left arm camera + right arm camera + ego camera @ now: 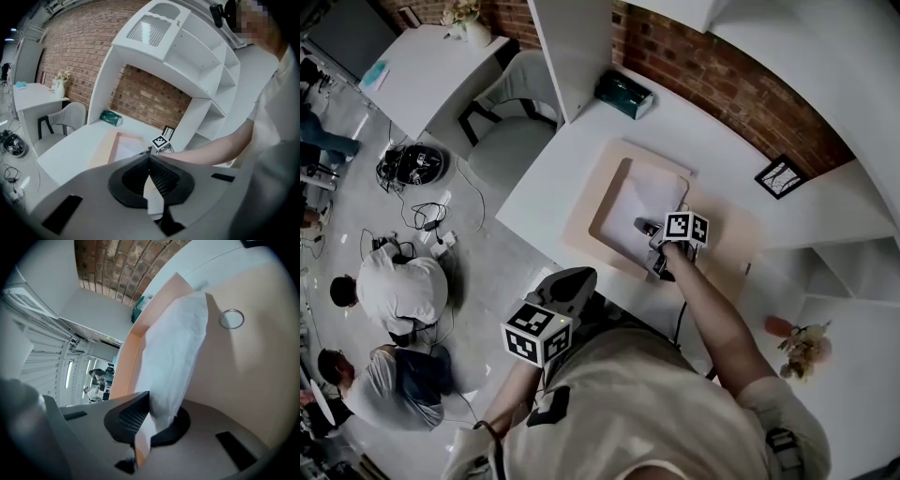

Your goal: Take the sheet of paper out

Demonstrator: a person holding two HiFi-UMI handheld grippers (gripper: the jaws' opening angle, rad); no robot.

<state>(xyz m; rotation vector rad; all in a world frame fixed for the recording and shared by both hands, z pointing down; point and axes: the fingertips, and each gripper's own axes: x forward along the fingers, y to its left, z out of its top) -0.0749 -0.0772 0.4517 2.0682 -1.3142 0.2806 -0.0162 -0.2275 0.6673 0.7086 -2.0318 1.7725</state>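
Now, right claw [151, 414]: closed on the near edge of the sheet of paper [176, 352]; the pads pinch a thin margin, which is all a flat sheet offers for a grip
Sheet of paper: runs straight ahead of the right claw and upward from it, bowed and a little crumpled; its far end looks to lie within the peach box [129, 363], so I judge it only partly out
Peach box: open, lying around and ahead of the right claw; one low wall stands to the claw's left, and a broad flat peach surface spreads to its right; that wall is likely why the sheet is lifted by its edge rather than slid out flat
Ring [231, 318]: a small metal loop on the peach surface, ahead and to the right of the right claw, just beside the sheet's far corner; whether the two touch I cannot tell
Left claw [149, 157]: jaws together at the tips with nothing between them; held back near the person's body, well short of the box, with the right claw and forearm ahead of it; probably kept clear because one claw suffices here
Desk [562, 159]: white, bears the box; a green tissue box [624, 94] sits well beyond the right claw, toward the brick wall
Step in hand: drawing the sheet up and clear of the box
Risk, as a judgement: the grip sits at the very edge; a jerk could tear the paper or let it slip free
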